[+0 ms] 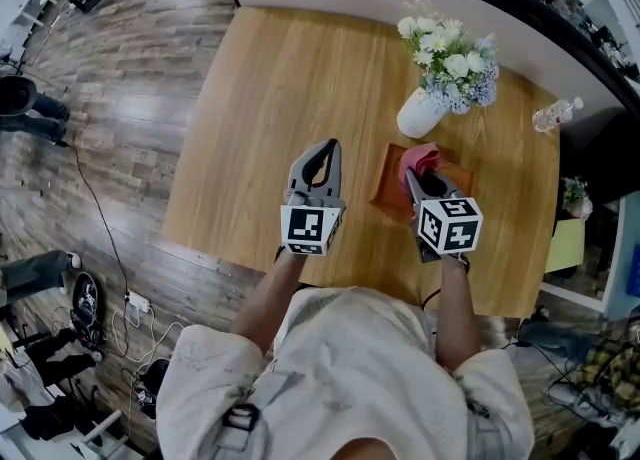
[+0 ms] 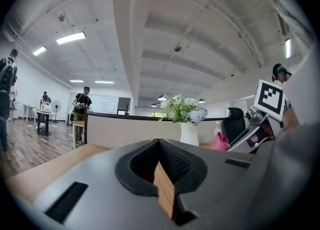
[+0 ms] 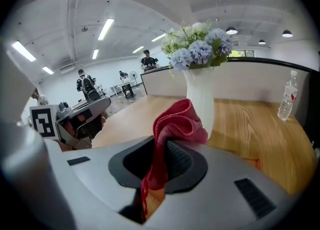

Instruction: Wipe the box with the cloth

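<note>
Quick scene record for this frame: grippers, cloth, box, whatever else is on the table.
left gripper: shut, empty, over bare table, left of box
right gripper: shut on cloth, over box
cloth: red, bunched, sticking out past jaws
box: brown, shallow, on person's side of vase
vase: white, flowers, upright
bottle: clear, upright, right table edge

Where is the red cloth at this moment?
In the head view the red cloth sits right of centre, pinched in the right gripper, over the brown box and just on the near side of the white vase.
</note>
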Motion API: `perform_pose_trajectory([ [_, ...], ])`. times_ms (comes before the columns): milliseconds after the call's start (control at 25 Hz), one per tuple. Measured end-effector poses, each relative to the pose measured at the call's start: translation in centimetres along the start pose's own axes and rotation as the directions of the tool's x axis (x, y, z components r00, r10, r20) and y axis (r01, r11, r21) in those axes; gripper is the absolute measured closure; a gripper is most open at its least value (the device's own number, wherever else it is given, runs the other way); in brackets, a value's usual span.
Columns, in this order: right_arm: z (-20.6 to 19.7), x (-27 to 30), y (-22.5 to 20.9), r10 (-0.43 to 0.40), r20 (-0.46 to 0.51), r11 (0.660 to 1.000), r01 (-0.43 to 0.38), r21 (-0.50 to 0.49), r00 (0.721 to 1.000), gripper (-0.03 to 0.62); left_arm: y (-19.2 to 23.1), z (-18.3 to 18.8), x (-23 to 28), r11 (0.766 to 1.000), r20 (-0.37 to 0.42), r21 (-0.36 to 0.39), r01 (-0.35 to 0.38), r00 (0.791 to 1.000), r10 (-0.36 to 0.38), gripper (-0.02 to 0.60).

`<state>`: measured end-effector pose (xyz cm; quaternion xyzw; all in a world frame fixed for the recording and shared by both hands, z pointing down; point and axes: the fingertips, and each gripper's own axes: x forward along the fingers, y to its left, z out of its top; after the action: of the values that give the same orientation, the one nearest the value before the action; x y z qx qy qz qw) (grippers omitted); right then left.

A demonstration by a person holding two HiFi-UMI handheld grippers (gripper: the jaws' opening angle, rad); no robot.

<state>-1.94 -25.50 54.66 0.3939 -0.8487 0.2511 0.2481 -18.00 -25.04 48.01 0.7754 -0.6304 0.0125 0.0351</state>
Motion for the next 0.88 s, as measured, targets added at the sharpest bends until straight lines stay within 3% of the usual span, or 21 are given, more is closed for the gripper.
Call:
perform_pose_trajectory([
  [320,-2.4,2.8,1.4,0.097,-0.145,0.987,-0.077,0.138,0.985,0.527,1.1,-0.3,-0.2,1.000,-0.015,0.004,-0.025,1.000,0.025,0.571],
  [480,-5.2,4.9,0.5,0.088,-0.291,0.971,-0.018,0.237,0.953,0.526,1.3,-0.7,-0.3,0.999,-0.022,0.002,-0.033,0.999,0.033,0.572],
  [640,-5.3,5.0,0.2,0.136,-0.307,0.948,-0.033,0.318,0.942,0.526,1.3,-1.1,-0.4,0.999,-0.029,0.001,-0.033,0.999,0.033,0.571],
  [880,-5.4,4.9,0.2,0.150,-0.294,0.940,-0.044,0.338,0.944,0.526,1.0,-1.3,-0.3,0.999,-0.032,-0.001,-0.032,0.999,0.032,0.572],
])
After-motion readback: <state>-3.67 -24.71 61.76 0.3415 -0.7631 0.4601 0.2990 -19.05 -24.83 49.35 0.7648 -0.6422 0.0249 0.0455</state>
